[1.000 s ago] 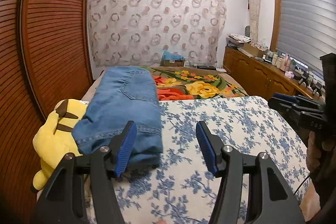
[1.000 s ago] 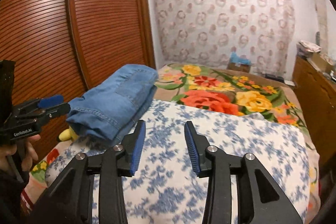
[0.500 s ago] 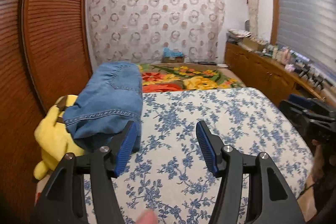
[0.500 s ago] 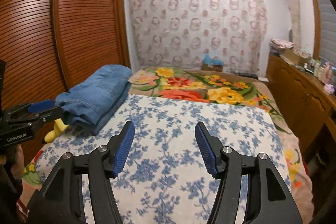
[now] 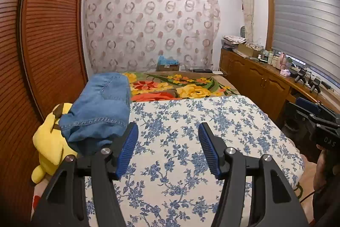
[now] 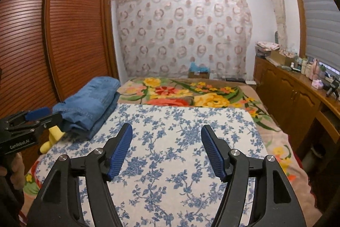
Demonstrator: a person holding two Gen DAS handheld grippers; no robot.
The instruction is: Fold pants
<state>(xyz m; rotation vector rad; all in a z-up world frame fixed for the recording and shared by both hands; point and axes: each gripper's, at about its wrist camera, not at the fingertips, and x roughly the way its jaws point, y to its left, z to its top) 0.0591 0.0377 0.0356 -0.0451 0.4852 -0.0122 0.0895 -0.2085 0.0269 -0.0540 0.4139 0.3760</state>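
The blue jeans (image 5: 99, 110) lie folded in a thick stack on the left side of the bed, partly over a yellow plush toy (image 5: 50, 142). They also show in the right wrist view (image 6: 89, 105). My left gripper (image 5: 167, 142) is open and empty, held above the blue-flowered sheet (image 5: 191, 135), just right of the jeans. My right gripper (image 6: 166, 142) is open and empty over the sheet's middle (image 6: 180, 142). Each gripper shows in the other's view, the right one (image 5: 314, 118) at the right edge and the left one (image 6: 27, 122) at the left edge.
A bright floral blanket (image 5: 180, 86) covers the far half of the bed. A slatted wooden wardrobe (image 5: 42, 35) runs along the left. A wooden cabinet (image 5: 265, 82) with small items stands on the right under a window blind. A patterned curtain (image 5: 148, 29) hangs at the back.
Both grippers have pulled back and up from the folded jeans, which stay on the bed's left. The right gripper's jaws have opened wider.
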